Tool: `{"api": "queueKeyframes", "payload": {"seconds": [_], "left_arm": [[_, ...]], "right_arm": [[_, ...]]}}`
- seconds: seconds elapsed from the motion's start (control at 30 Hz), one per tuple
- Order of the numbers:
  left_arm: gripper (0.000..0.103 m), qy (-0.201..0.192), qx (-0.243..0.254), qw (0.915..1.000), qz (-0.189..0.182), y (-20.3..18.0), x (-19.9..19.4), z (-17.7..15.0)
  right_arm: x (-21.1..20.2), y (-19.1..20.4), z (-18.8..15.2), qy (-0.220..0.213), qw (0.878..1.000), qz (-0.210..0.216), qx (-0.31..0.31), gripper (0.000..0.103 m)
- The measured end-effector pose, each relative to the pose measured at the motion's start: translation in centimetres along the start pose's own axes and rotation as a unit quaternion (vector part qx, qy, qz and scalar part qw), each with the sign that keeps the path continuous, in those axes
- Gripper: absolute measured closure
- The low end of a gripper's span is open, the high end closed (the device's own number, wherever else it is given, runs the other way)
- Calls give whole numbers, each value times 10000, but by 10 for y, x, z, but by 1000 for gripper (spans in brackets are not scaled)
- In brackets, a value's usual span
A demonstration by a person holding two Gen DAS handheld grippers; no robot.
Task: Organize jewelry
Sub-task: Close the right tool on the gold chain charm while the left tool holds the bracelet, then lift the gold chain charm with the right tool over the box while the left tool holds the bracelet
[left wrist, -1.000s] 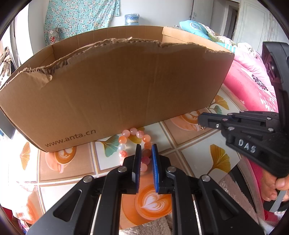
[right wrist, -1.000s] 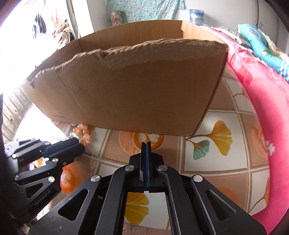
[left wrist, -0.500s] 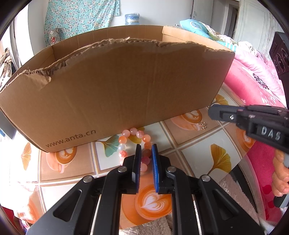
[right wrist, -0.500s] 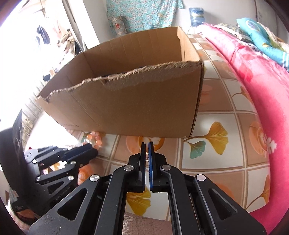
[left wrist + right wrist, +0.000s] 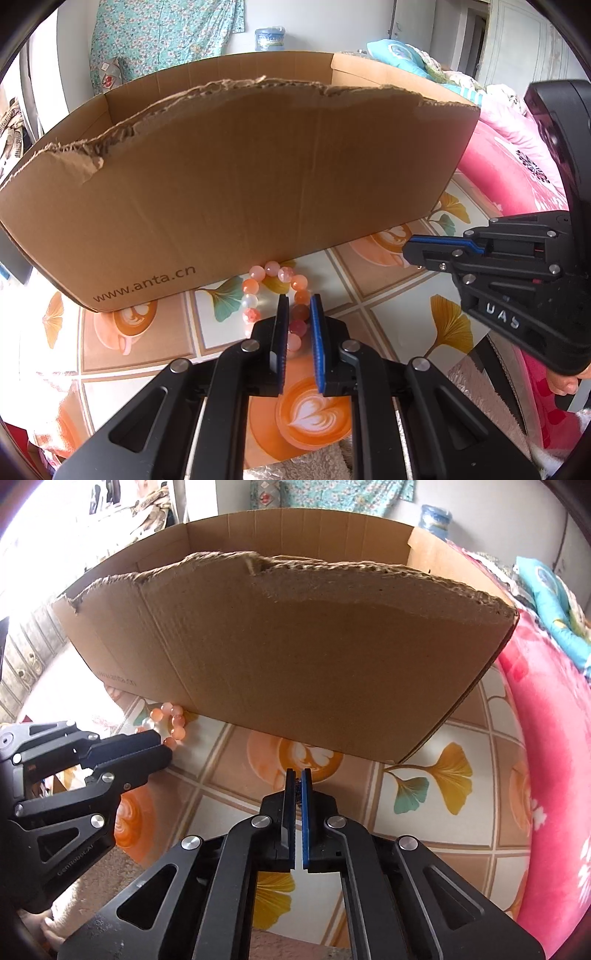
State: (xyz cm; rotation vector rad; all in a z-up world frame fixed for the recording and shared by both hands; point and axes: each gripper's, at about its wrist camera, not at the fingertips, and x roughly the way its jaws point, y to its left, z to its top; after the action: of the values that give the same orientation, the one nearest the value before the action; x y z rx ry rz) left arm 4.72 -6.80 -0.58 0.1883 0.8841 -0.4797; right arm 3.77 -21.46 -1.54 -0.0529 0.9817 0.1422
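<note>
I see one bead bracelet [image 5: 275, 295], one box [image 5: 236, 184] reading "www.anta.cn", and two claws: left claw [image 5: 298, 306] pinching the bracelet, right claw [image 5: 298, 779] closing, marked "DAS".

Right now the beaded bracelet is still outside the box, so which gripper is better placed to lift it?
Left. The left gripper already straddles the bracelet; the right gripper is off to its side.

One box [image 5: 236, 192], torn rim. One bracelet [image 5: 291, 280]; about ten beads visible, rest hidden behind fingers. Two grippers: left [image 5: 299, 325], right [image 5: 298, 797]. Two blue pads [image 5: 317, 343] per gripper. One water jug [image 5: 269, 38]. One floral cloth [image 5: 162, 33] on wall. One tablecloth [image 5: 391, 302].
</note>
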Motion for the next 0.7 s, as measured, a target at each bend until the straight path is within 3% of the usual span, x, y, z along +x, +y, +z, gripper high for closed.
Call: {"api": "queueKeyframes", "payload": {"seconds": [0.33,0.7], "left_arm": [[92,1,20,10000,-1,1,0,-1],[92,17,27,10000,21,1,0,0]], "right_arm": [[-28,-40,18,-238,9957,613,654,103],[-37,-37,14,-350,9938,633,846,103]]}}
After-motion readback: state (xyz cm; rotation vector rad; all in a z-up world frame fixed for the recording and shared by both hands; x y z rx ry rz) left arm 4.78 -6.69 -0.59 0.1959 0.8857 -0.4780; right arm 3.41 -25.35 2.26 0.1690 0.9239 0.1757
